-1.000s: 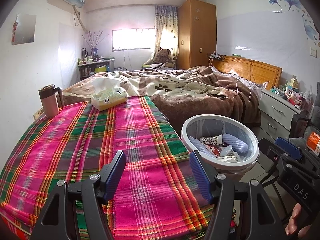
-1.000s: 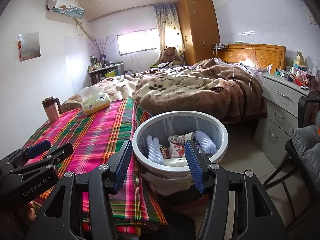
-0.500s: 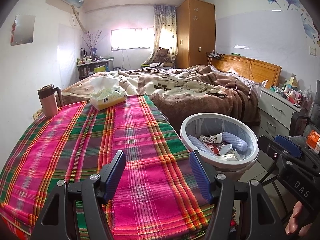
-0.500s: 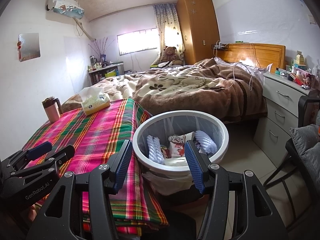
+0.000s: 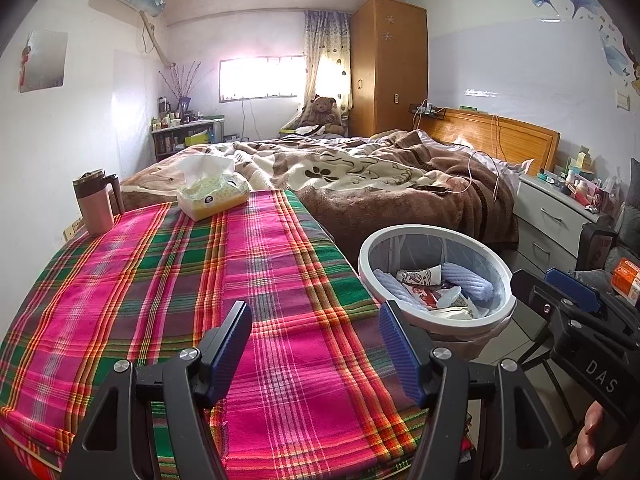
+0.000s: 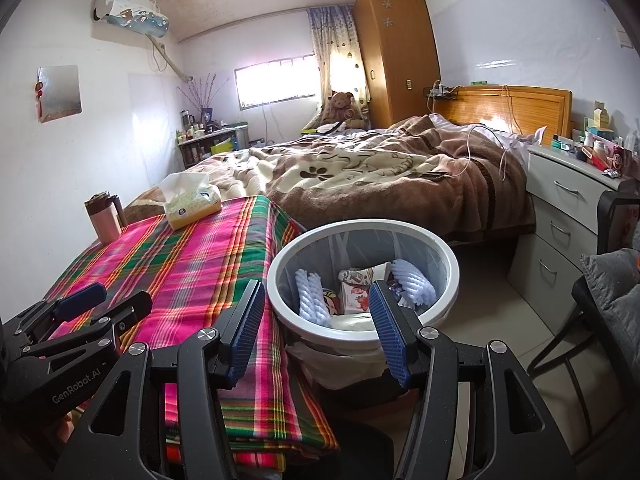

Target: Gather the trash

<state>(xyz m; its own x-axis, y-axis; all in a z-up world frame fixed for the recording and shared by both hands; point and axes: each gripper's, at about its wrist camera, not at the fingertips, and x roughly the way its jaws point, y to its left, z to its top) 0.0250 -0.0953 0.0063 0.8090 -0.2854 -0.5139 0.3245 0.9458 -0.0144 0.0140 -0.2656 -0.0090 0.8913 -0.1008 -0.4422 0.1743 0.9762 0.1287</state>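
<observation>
A: Starting with the biggest thing, we have the bed (image 5: 380,184) across the far side, and nearer us the tabletop (image 5: 168,288) under its pink and green plaid cloth. We see no loose trash on it, only the tissue box (image 5: 212,194) and the mug (image 5: 96,208) at the far left edge.

B: Agreed. The trash bin (image 6: 450,252) stands on the floor just right of the tabletop, and the wrappers and pale foam sleeves (image 6: 310,298) already lie inside it.

A: Our left hand-held gripper (image 5: 316,348) hangs over the near cloth with its jaws apart and nothing between them. The right hand-held gripper (image 6: 316,322) hangs in front of the bin's near rim, jaws parted too, gripping nothing.

B: So we judge the collecting nearly done. To finish well, we should scan the cloth's folds and the floor by the bin before moving, and keep both tools clear of the thin liner.
</observation>
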